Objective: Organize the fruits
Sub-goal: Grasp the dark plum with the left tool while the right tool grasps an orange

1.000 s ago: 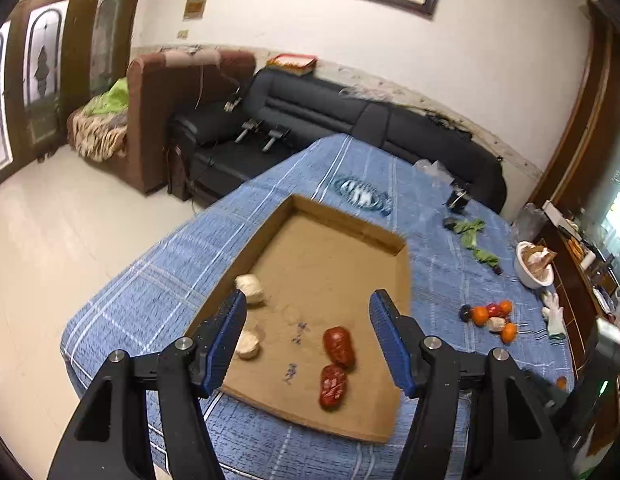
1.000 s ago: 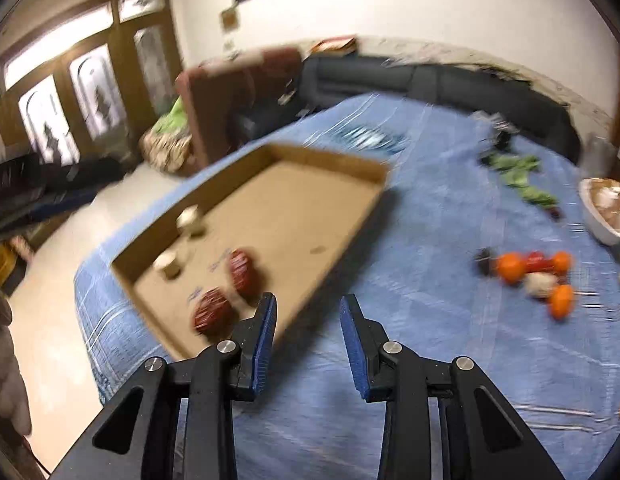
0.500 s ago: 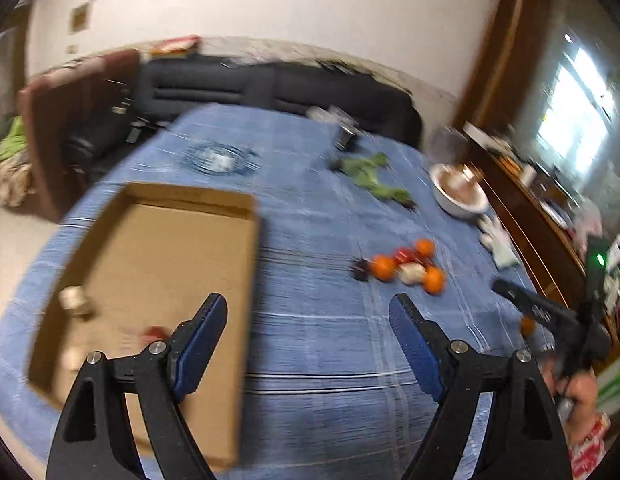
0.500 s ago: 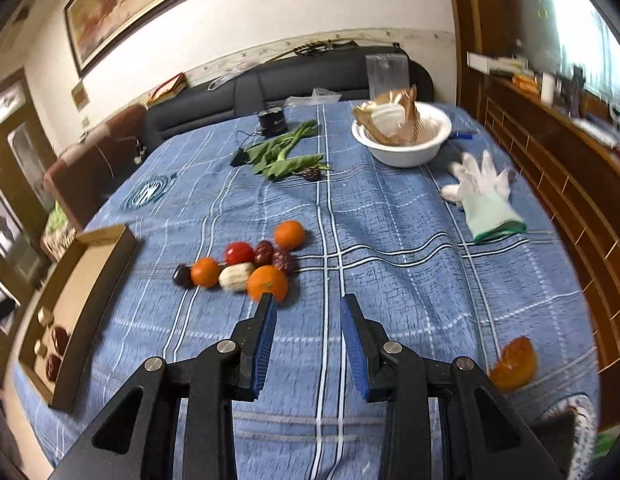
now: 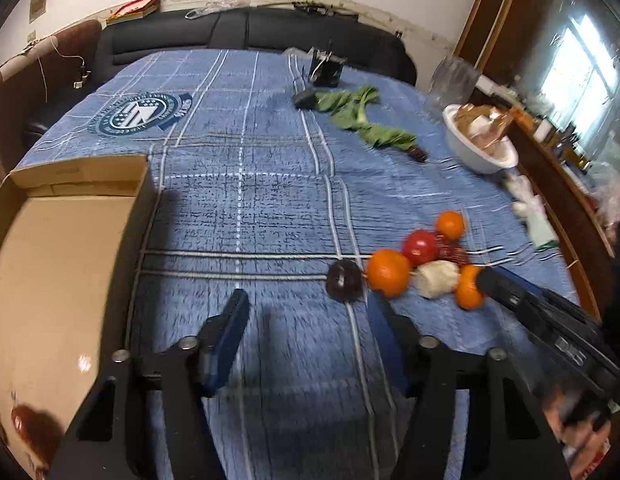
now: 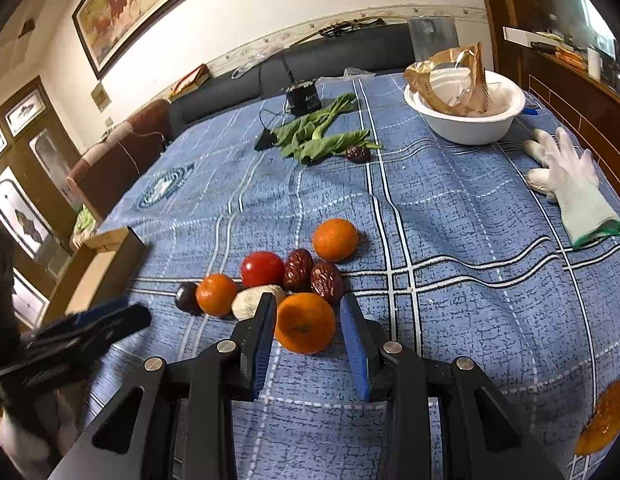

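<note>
A cluster of fruit lies on the blue checked tablecloth: three oranges, a red tomato (image 6: 262,269), two red dates (image 6: 312,273), a pale lump (image 6: 253,301) and a dark round fruit (image 5: 344,281). My right gripper (image 6: 308,325) is open, its fingers on either side of the nearest orange (image 6: 305,323), not closed on it. My left gripper (image 5: 305,328) is open and empty, just short of the dark fruit and an orange (image 5: 388,272). The cardboard tray (image 5: 61,248) lies at the left, with a red date (image 5: 33,426) in its near corner.
A white bowl (image 6: 466,110) with wrappers, green leaves (image 6: 322,136), a lone date (image 6: 358,153) and a black device (image 6: 303,96) lie at the far side. A white glove (image 6: 570,184) lies right. An orange peel (image 6: 602,416) sits near the right edge.
Both grippers swung from the tray toward the fruit cluster. The right gripper opened wider and came down around the nearest orange. The left gripper moved close to the dark fruit.
</note>
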Demonstrator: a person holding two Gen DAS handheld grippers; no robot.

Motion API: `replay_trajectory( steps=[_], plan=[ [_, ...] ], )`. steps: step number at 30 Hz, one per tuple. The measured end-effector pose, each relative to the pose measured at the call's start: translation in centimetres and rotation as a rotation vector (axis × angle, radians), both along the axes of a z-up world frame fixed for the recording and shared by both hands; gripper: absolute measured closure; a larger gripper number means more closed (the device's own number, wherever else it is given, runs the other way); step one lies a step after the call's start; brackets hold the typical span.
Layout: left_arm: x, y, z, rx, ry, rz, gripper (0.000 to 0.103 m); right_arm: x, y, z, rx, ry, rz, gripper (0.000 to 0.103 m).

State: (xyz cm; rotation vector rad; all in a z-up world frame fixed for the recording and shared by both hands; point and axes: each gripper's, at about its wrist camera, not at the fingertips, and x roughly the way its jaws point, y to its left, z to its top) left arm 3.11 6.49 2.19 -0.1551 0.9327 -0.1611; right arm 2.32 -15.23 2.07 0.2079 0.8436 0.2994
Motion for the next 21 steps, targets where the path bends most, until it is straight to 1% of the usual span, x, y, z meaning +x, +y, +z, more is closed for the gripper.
replay_trajectory(
  steps=[3, 7, 10, 12, 13, 14, 15, 16, 21],
  plan=[
    [1.0, -0.2, -0.8, -0.011, 0.012, -0.014, 0.050, 0.2, -0.3, -0.3, 0.037, 0.005, 0.008, 0.067],
    [1.8, -1.1, -1.2, -0.005, 0.001, -0.052, 0.050, 0.4, -0.4, -0.7, 0.064, 0.011, 0.026, 0.067],
    [2.2, -1.4, -1.3, -0.013, -0.012, -0.069, 0.050, 0.5, 0.0, -0.9, 0.056, 0.009, 0.032, 0.065],
    [2.3, -1.5, -1.3, -0.014, -0.022, -0.079, 0.059, 0.5, 0.2, -0.9, 0.053, 0.008, 0.035, 0.065],
    [2.3, -1.6, -1.4, -0.009, -0.026, -0.087, 0.069, 0.5, 0.2, -0.9, 0.049, 0.008, 0.033, 0.065],
    [2.1, -1.6, -1.4, -0.017, -0.031, -0.101, 0.076, 0.6, 0.2, -1.0, 0.046, 0.010, 0.032, 0.066],
    [2.2, -1.6, -1.4, -0.034, -0.026, -0.110, 0.079, 0.6, 0.2, -0.9, 0.044, 0.011, 0.031, 0.066],
    [2.1, -1.5, -1.5, -0.050, -0.024, -0.116, 0.081, 0.5, 0.2, -0.9, 0.041, 0.009, 0.029, 0.067],
    [2.0, -1.5, -1.6, -0.068, -0.029, -0.122, 0.080, 0.3, 0.6, -1.0, 0.019, -0.002, 0.042, 0.065]
  ],
)
